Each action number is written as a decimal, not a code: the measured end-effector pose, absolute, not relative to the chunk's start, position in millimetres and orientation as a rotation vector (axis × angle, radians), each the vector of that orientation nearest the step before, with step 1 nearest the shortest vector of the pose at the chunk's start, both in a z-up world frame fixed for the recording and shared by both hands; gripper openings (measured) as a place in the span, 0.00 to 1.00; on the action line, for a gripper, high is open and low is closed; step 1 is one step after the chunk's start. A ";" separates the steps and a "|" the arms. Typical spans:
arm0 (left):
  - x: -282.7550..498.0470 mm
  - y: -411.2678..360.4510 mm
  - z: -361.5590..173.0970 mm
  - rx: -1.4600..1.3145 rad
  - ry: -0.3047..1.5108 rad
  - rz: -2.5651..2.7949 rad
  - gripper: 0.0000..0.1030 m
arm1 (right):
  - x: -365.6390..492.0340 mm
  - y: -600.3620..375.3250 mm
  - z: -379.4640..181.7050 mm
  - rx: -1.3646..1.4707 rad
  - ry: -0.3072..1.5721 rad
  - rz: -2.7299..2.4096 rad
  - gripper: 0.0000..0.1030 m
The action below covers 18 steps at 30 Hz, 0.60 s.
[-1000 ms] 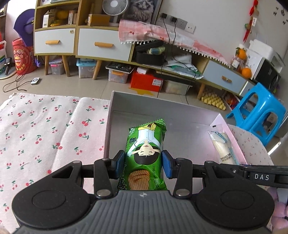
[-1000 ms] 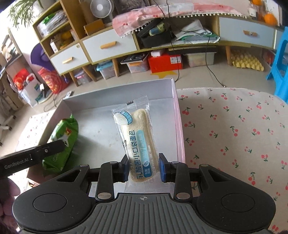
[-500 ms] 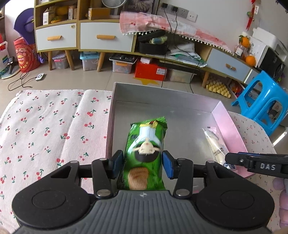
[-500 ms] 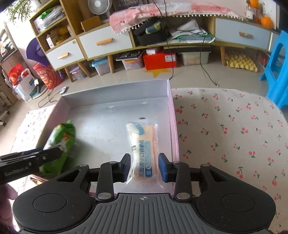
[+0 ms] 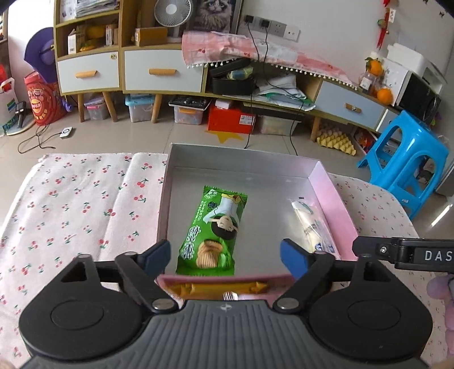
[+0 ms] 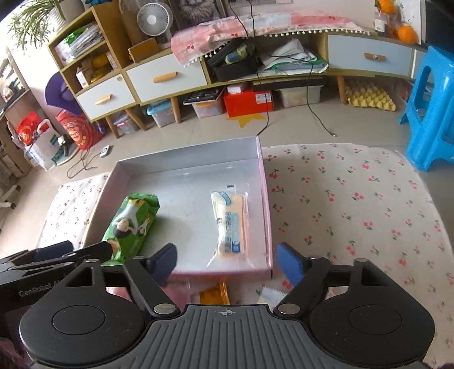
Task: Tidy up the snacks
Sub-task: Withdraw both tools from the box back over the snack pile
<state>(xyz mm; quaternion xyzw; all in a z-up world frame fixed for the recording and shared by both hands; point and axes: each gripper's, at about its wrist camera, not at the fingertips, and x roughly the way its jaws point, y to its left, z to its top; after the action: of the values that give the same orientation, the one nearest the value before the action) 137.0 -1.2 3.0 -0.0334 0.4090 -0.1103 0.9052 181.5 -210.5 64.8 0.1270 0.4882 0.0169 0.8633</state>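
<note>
Both packets lie flat in the grey box (image 5: 323, 181). Left gripper (image 5: 225, 254) and right gripper (image 6: 227, 259) have just been opening; both stand wide, empty. Green biscuit packet (image 5: 214, 224) and clear-wrapped bread (image 6: 231, 224): light, soft, slippery film, crushable; take across the middle.

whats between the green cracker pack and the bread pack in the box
Nothing: in both wrist views only bare grey box floor separates the green cracker pack from the bread pack.

A blue plastic stool (image 5: 403, 167) was seen on the tiled floor (image 5: 113, 136) beside the cherry-print cloth (image 5: 71, 204). A white fan (image 5: 169, 12) and oranges (image 5: 384, 95) were set on the wooden cabinet (image 5: 161, 73).
</note>
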 end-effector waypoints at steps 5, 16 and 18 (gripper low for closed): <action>120.1 -2.1 12.8 -0.067 0.854 -0.222 0.97 | 160.3 -209.8 77.5 0.266 1.047 0.028 0.83; 85.3 2.0 7.9 -0.023 0.915 -0.167 1.00 | 115.8 -203.1 79.0 0.257 1.107 0.022 0.87; 80.0 4.3 3.7 -0.026 0.924 -0.163 1.00 | 109.3 -201.8 74.1 0.263 1.119 0.024 0.88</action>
<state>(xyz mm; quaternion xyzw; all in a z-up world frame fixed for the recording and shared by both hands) 80.0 4.3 3.7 -0.0124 0.4453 -0.0787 0.8918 109.3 -201.8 74.1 0.1245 0.5292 0.0115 0.8392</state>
